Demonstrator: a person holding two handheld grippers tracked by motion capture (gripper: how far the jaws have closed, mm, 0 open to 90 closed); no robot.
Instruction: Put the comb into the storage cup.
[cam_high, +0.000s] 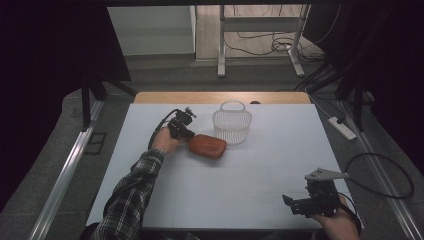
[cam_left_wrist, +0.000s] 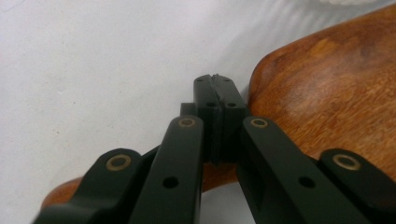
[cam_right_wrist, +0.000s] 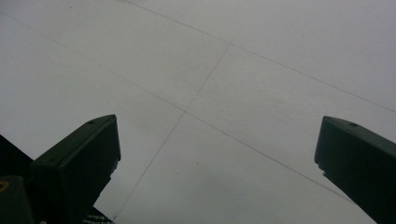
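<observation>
A rounded reddish-brown wooden piece (cam_high: 209, 146) lies on the white table (cam_high: 240, 185), just in front of a white mesh basket (cam_high: 231, 124). My left gripper (cam_high: 188, 136) rests at the piece's left end. In the left gripper view its jaws are pressed together with nothing between the pads, and the left gripper (cam_left_wrist: 216, 91) lies over and against the wooden piece (cam_left_wrist: 327, 93), whose grain shows to the right and below. My right gripper (cam_high: 293, 204) hovers low at the table's near right corner. Seen in its own view, the right gripper (cam_right_wrist: 217, 130) is wide open over bare table.
The basket stands upright with its handle at the back. Behind the white sheet runs the table's wooden far edge (cam_high: 220, 97). A power strip (cam_high: 342, 127) and cables lie on the floor to the right, and a metal frame's legs (cam_high: 220, 50) stand beyond.
</observation>
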